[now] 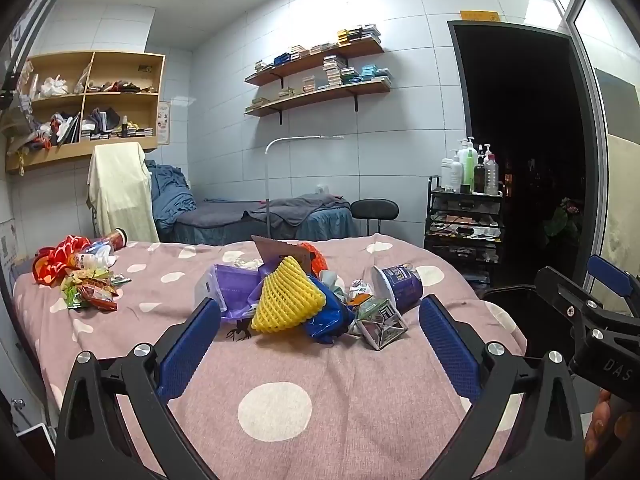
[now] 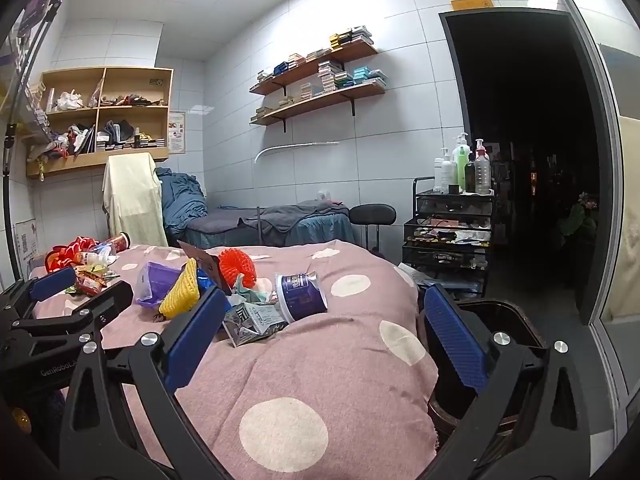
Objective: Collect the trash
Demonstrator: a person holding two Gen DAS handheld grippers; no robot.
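Note:
A pile of trash lies mid-bed on the pink dotted blanket point(image 1: 360, 380): a yellow foam net point(image 1: 288, 300), a purple bag point(image 1: 236, 288), a blue wrapper point(image 1: 324, 320), a crushed silver carton point(image 1: 380, 324) and a purple cup point(image 1: 398, 282) on its side. My left gripper point(image 1: 320, 344) is open and empty, just short of the pile. My right gripper point(image 2: 320, 340) is open and empty, near the carton point(image 2: 252, 320) and cup point(image 2: 300, 290). A second trash heap point(image 1: 84, 276) with snack wrappers and bottles lies at the far left.
A dark bin point(image 2: 500, 332) stands beside the bed's right edge. A black trolley point(image 2: 452, 232) with bottles, a black stool point(image 2: 372, 212) and a massage bed point(image 2: 272, 220) are behind. The right gripper shows at the left wrist view's right edge point(image 1: 592, 300).

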